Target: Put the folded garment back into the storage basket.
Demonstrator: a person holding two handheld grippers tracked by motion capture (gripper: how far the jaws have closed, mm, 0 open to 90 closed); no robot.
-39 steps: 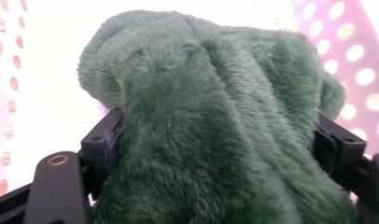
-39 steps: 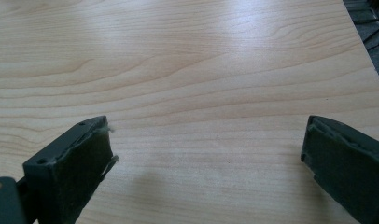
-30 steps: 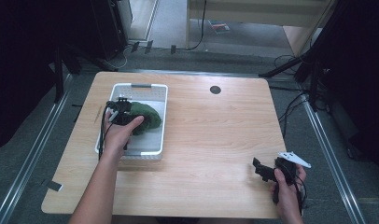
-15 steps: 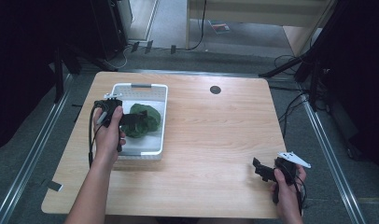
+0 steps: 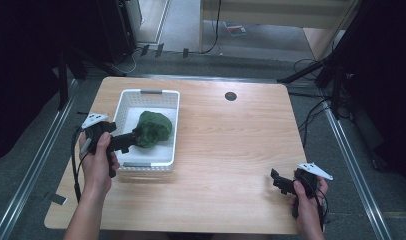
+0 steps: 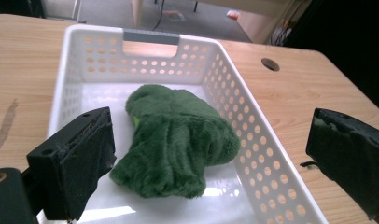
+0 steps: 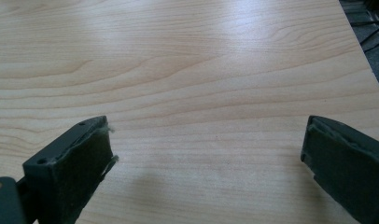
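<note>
green plush toy (image 6: 178, 137) inside white perforated basket (image 6: 264, 154) on table (image 5: 231, 145)

Plush toy (image 6: 176, 140): dark green cloth with a short, matt, furry pile.
Basket (image 6: 253, 135): white plastic, perforated walls, smooth glossy floor; grey handle strip at upper centre of the left gripper view.
Table (image 7: 201, 70): pale wood grain, smooth, with a soft sheen.
Left gripper (image 6: 211, 154): matt black jaws with rough, worn pads.
Right gripper (image 7: 208, 156): matt black jaws, pad edges frayed.
</note>
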